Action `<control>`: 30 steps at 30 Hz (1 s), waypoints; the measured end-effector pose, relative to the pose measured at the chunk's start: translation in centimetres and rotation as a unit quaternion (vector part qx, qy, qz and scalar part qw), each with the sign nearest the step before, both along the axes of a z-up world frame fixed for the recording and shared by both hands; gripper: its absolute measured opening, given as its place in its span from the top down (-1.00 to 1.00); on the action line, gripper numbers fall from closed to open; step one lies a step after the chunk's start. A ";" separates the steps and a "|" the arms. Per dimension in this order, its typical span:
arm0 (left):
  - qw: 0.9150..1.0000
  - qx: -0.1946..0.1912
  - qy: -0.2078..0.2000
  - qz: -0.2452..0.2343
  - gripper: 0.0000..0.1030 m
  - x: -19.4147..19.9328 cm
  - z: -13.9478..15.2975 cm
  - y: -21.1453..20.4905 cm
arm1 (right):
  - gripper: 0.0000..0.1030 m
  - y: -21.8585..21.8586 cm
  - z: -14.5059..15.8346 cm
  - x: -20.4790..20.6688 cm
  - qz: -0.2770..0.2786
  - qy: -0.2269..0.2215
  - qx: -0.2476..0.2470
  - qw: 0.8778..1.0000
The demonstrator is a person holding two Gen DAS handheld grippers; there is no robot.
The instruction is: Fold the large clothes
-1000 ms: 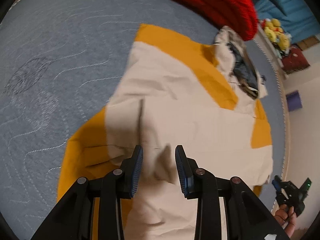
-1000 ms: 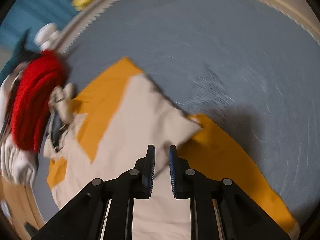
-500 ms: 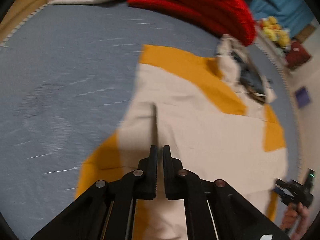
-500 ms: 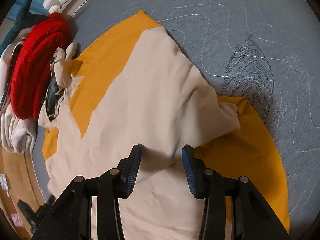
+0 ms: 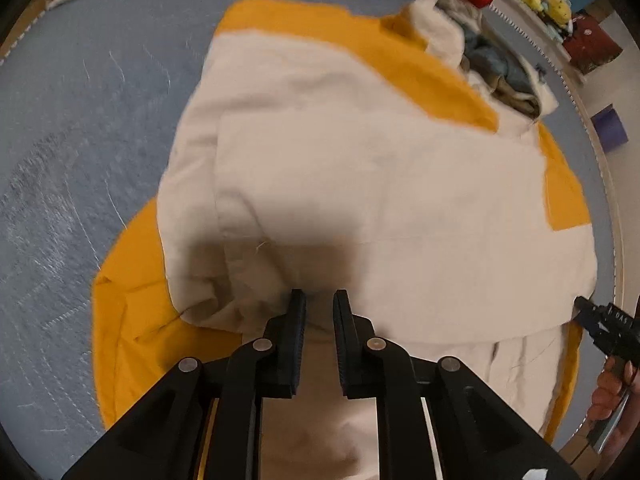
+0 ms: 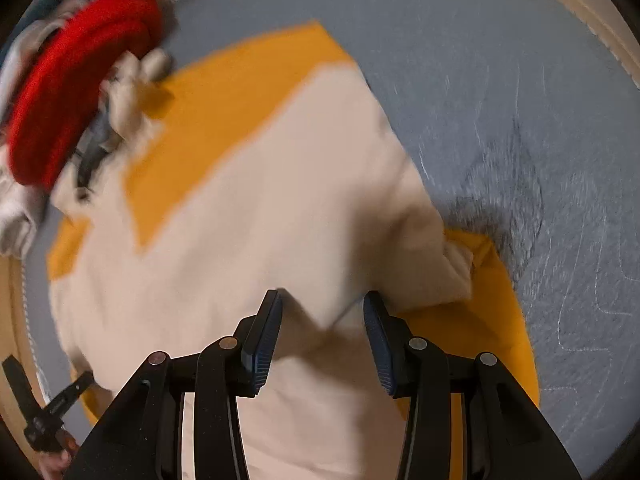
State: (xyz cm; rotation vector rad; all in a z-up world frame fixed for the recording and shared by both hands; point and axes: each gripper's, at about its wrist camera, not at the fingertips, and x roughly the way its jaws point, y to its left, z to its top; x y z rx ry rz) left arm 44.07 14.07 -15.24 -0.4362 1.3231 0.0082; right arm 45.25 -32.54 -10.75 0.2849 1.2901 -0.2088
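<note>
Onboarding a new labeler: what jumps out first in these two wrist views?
The big cream-and-orange garment dominates both views, spread on the grey-blue quilted bed cover with one cream flap folded over itself. Beyond its collar end sits a bright red knit. Both tools hang over the near cream edge with nothing between the jaws: the left tool narrowly open, the right tool wide open.
</note>
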 end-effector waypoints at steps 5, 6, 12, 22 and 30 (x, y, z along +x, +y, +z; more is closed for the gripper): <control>0.994 0.033 -0.101 -0.011 0.68 -0.2 5.9 -0.9 | 0.15 1.9 4.5 -0.5 0.047 -0.056 -0.050 0.996; 0.993 0.038 -0.114 -0.012 0.68 -0.1 6.5 -1.1 | 0.15 2.5 5.5 -0.6 0.059 -0.069 -0.063 0.994; 0.976 0.087 -0.196 -0.039 0.56 -0.7 9.9 -3.0 | 0.15 7.0 12.6 -3.3 0.150 -0.170 -0.139 0.964; 0.973 0.077 -0.214 -0.039 0.40 -0.2 14.0 -2.6 | 0.15 6.6 16.2 -4.7 0.163 -0.203 -0.176 0.949; 0.978 0.083 -0.192 -0.020 0.43 12.5 15.2 -3.5 | 0.15 4.0 16.3 -3.0 0.154 -0.184 -0.197 0.950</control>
